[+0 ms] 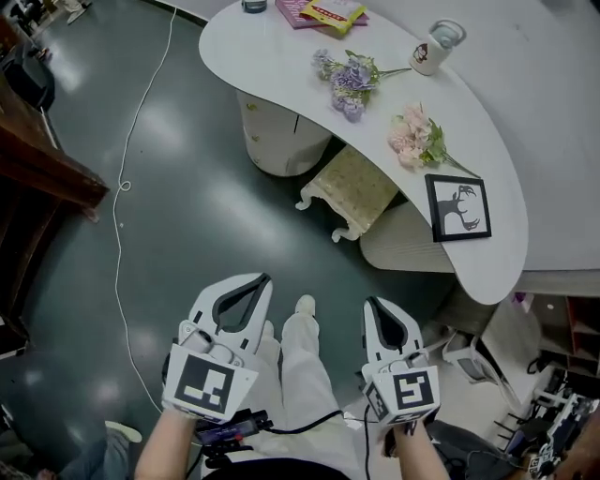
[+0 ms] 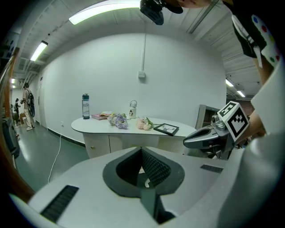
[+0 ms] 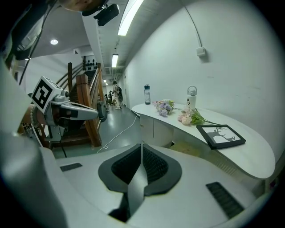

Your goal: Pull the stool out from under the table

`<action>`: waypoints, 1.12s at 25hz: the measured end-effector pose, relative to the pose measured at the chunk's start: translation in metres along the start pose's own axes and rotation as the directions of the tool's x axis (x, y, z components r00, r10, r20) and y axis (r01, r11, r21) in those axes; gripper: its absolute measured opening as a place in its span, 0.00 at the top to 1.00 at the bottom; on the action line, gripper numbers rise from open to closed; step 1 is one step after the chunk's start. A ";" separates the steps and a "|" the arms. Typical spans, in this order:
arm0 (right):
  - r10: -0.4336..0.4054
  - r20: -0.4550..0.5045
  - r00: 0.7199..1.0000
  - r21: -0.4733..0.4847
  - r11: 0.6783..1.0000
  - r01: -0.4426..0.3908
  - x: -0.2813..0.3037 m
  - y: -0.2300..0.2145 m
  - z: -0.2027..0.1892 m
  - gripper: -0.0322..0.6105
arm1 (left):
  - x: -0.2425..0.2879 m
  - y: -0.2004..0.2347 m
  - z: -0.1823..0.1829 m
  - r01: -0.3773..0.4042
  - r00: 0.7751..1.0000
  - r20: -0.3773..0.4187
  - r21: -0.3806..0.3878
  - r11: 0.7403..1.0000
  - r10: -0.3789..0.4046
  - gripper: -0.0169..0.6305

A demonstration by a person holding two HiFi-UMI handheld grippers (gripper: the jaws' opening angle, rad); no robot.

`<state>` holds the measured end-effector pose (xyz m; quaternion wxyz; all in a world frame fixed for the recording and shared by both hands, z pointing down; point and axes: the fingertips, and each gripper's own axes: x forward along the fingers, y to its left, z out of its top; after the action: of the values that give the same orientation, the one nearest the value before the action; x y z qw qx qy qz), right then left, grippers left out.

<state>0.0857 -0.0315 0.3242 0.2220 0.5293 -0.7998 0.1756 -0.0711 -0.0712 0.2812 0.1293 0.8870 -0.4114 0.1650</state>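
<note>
Though under the white table point(image 1: 281, 56), stool point(image 1: 356, 183) partly visible; packet point(image 1: 333, 11) print illegible.

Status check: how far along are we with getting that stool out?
Nothing looks done: the stool sits tucked under the table, only its near side and curled legs showing. Nothing is in hand: the left tool and right tool are both shut, empty, well short of the stool. Left to do: reach in, grip the stool, pull it onto the green floor.
</note>
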 end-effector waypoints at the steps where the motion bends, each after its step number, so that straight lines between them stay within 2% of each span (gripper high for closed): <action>1: 0.000 -0.005 1.000 0.000 1.000 0.000 0.006 -0.004 -0.004 0.89 | 0.006 0.003 -0.005 -0.001 1.000 -0.003 -0.002 1.000 0.001 0.95; 9: -0.002 -0.051 0.999 -0.002 1.000 0.001 0.057 -0.030 -0.037 0.89 | 0.060 0.020 -0.042 0.010 0.999 -0.033 0.004 1.000 -0.010 0.95; 14: -0.011 -0.074 0.997 0.032 0.999 0.014 0.087 -0.046 -0.059 0.89 | 0.090 0.025 -0.064 0.026 0.998 -0.052 0.035 0.999 -0.024 0.95; 19: -0.037 -0.090 0.995 0.084 0.995 0.045 0.115 -0.065 -0.077 0.89 | 0.122 0.032 -0.083 0.013 0.999 -0.035 -0.006 1.000 -0.013 0.95; 21: -0.044 -0.095 0.994 0.063 0.997 0.050 0.127 -0.070 -0.086 0.89 | 0.137 0.035 -0.092 0.007 0.999 -0.034 -0.021 1.000 -0.008 0.95; 23: -0.050 -0.103 0.993 0.042 0.998 0.055 0.138 -0.074 -0.095 0.89 | 0.152 0.037 -0.101 0.012 0.999 -0.040 -0.022 1.000 -0.013 0.95; 28: -0.075 -0.122 0.990 0.074 0.994 0.085 0.162 -0.090 -0.118 0.89 | 0.192 0.041 -0.126 0.031 0.998 -0.053 -0.004 0.999 -0.032 0.95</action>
<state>0.1339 -0.1292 0.5145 0.2550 0.5580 -0.7557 0.2292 -0.0096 -0.1829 0.4765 0.1442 0.8885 -0.3940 0.1860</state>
